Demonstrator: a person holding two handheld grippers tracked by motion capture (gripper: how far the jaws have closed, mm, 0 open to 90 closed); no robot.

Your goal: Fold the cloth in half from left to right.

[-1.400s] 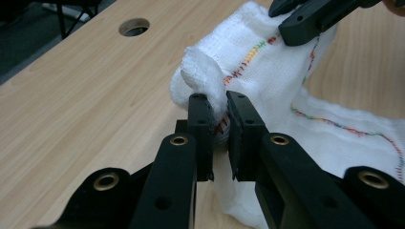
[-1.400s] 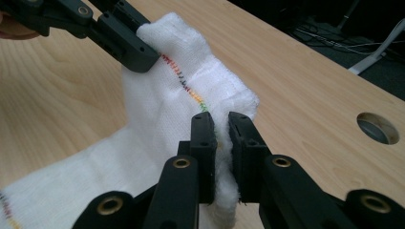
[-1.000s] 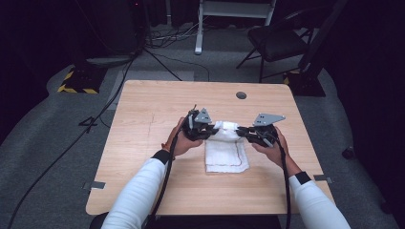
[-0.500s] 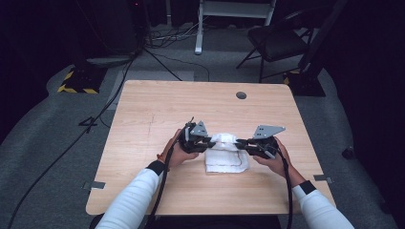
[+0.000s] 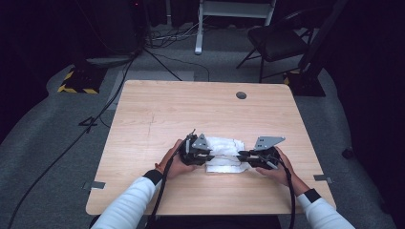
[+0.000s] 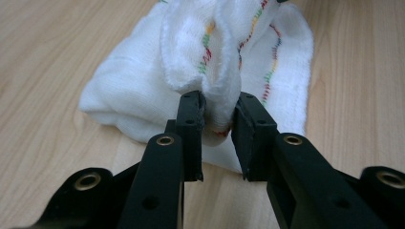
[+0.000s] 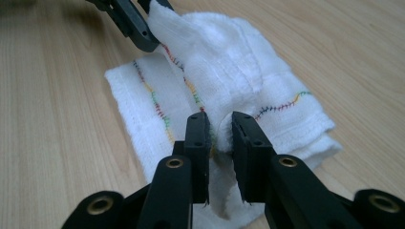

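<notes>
- White cloth (image 5: pixel 223 153) lies folded on the wooden table (image 5: pixel 157 119).
- Left gripper (image 6: pixel 217 129) pinches one cloth edge, jaws just easing apart.
- Right gripper (image 7: pixel 220 138) pinches the opposite edge, likewise loosening.

Dim room with a grey carpet floor (image 5: pixel 52 143).
A black chair (image 5: pixel 279 40) and white stand (image 5: pixel 236 9) behind the wooden table (image 5: pixel 157 109); cables (image 5: pixel 157 52) cross the floor.
</notes>
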